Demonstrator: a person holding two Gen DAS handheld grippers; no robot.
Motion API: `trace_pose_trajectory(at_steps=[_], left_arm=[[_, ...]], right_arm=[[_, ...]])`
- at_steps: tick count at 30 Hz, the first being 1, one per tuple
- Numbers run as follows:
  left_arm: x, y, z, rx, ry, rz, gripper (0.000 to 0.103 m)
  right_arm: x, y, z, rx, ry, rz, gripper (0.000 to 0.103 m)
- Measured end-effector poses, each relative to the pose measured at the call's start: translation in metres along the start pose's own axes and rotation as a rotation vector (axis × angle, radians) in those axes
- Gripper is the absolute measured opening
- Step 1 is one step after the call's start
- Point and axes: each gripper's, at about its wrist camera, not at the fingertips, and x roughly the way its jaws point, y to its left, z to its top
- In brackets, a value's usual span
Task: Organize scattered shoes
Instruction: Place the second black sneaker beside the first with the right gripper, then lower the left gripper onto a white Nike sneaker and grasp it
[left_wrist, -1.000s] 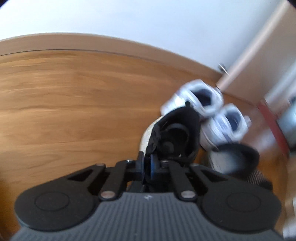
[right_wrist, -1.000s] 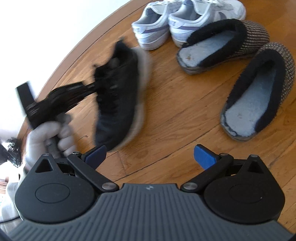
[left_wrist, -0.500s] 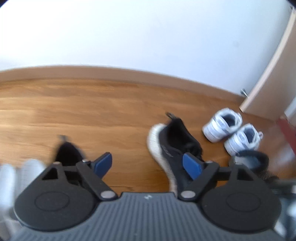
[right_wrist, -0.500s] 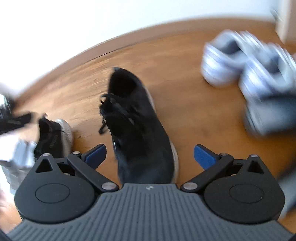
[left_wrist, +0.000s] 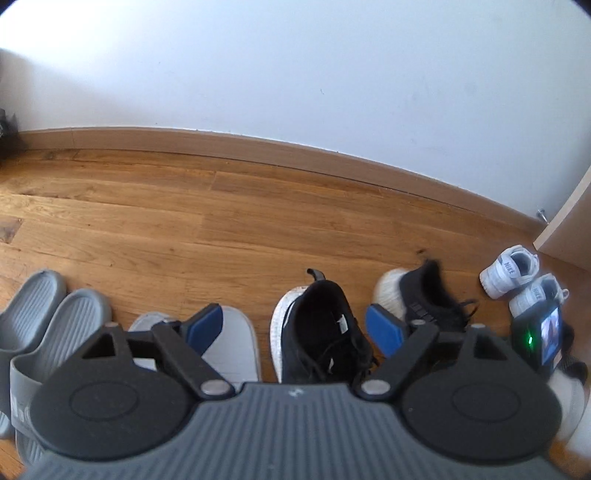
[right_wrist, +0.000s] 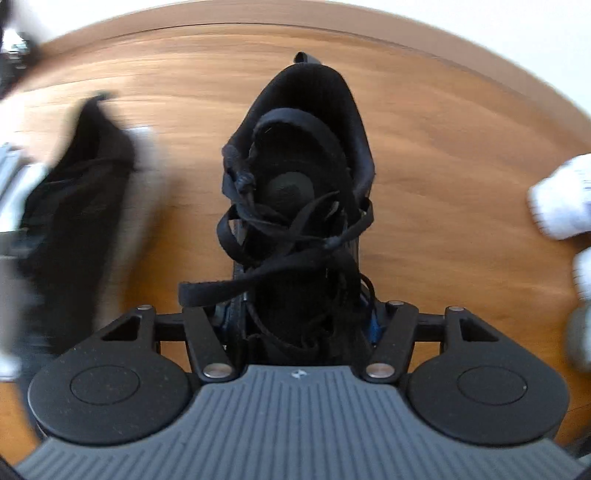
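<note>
In the left wrist view my left gripper (left_wrist: 295, 328) is open and hangs above a black sneaker with a white sole (left_wrist: 314, 332). That sneaker stands on the wood floor, heel toward the wall, and the pads (left_wrist: 205, 325) do not touch it. To its right is a second black sneaker (left_wrist: 424, 299), blurred by motion. In the right wrist view my right gripper (right_wrist: 304, 321) has its jaws closing on that second black sneaker (right_wrist: 295, 192), at the laces, with both fingers against its sides. It looks sharp while the floor streaks. The first sneaker (right_wrist: 74, 206) is a blur on the left.
Two grey slides (left_wrist: 40, 317) and a white slide (left_wrist: 232, 343) lie in a row left of the sneakers. A white pair of trainers (left_wrist: 513, 273) sits at the right near a door edge (left_wrist: 565, 229). A black device with a lit screen (left_wrist: 543, 336) is beside them. A skirting board (left_wrist: 258, 147) runs along the wall.
My left gripper let go of the first black sneaker and drew back and up. My right gripper swung over the second sneaker and closed around its laces.
</note>
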Motion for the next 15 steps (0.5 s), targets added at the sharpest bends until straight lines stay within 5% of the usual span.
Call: trace_pose_trajectory(at_steps=[2, 4, 8, 11, 15], left_arm=[[-0.006, -0.003, 0.001, 0.022, 0.004, -0.010, 0.084], [-0.008, -0.030, 0.005, 0.121, 0.007, -0.037, 0.084], [-0.009, -0.086, 0.013, 0.333, -0.031, -0.131, 0.084], [0.003, -0.131, 0.018, 0.495, -0.059, -0.187, 0.084], [0.061, -0.237, 0.029, 0.774, -0.099, -0.265, 0.084]], right_arm=[[-0.001, 0.012, 0.000, 0.025, 0.019, 0.100, 0.089], [-0.022, 0.005, -0.006, 0.104, -0.019, 0.173, 0.101], [-0.083, -0.044, -0.039, 0.246, -0.109, 0.223, 0.103], [-0.132, -0.088, -0.076, 0.328, -0.167, 0.183, 0.103], [-0.185, -0.154, -0.128, 0.447, -0.191, 0.094, 0.103]])
